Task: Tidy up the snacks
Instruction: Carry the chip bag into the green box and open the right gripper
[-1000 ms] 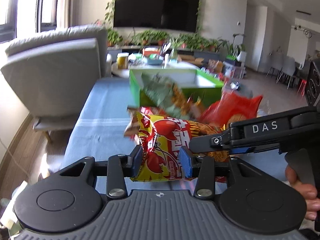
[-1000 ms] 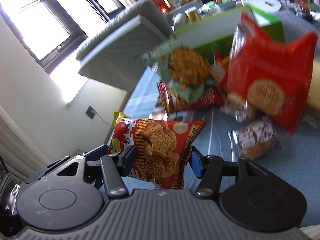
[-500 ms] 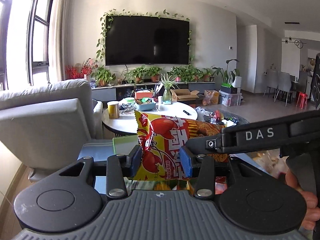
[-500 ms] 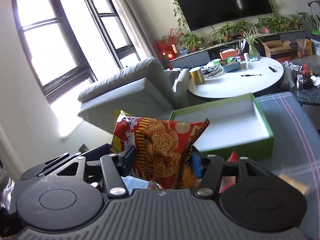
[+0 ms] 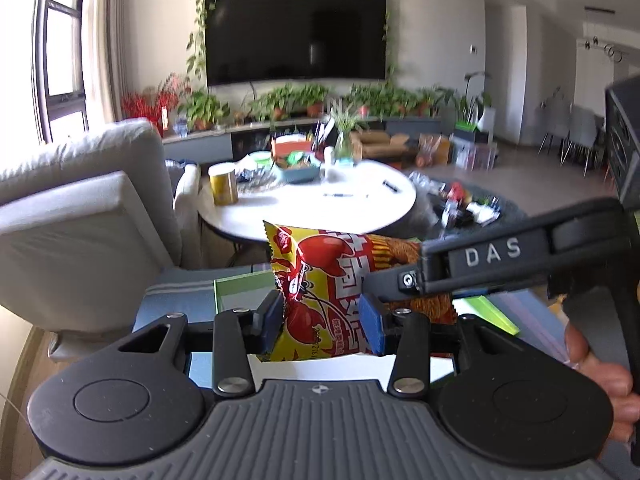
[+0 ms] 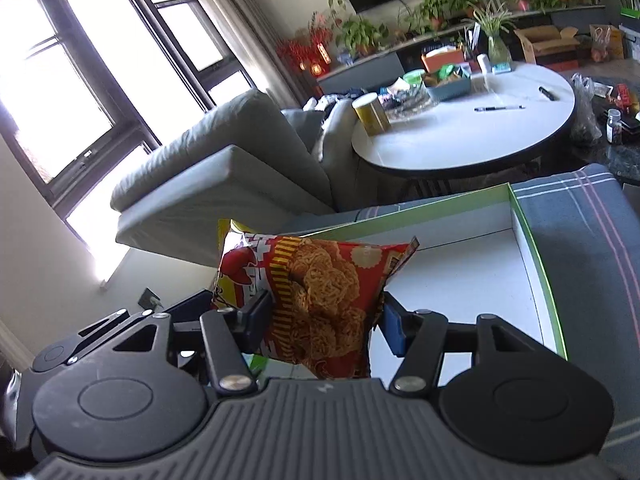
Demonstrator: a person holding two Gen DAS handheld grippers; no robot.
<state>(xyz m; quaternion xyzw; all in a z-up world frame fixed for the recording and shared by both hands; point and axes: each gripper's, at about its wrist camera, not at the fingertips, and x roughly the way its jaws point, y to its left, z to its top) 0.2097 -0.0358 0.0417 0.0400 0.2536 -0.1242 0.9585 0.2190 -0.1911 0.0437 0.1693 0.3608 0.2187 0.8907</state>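
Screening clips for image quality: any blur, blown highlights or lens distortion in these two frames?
Left wrist view: the television and plants behind are soft with motion blur, while the snack packet stays sharp. Right wrist view: the windows are blown out to white, the frame is tilted, and the green box edges bow from fisheye distortion.

The green-walled box (image 6: 532, 240) lies open-topped, its white floor bare, so there is free room to pass down into it. The noodle snack bag (image 6: 320, 300) pinched in both claws hangs above its near left part. The grey sofa (image 6: 224, 184) stands beyond its left side.
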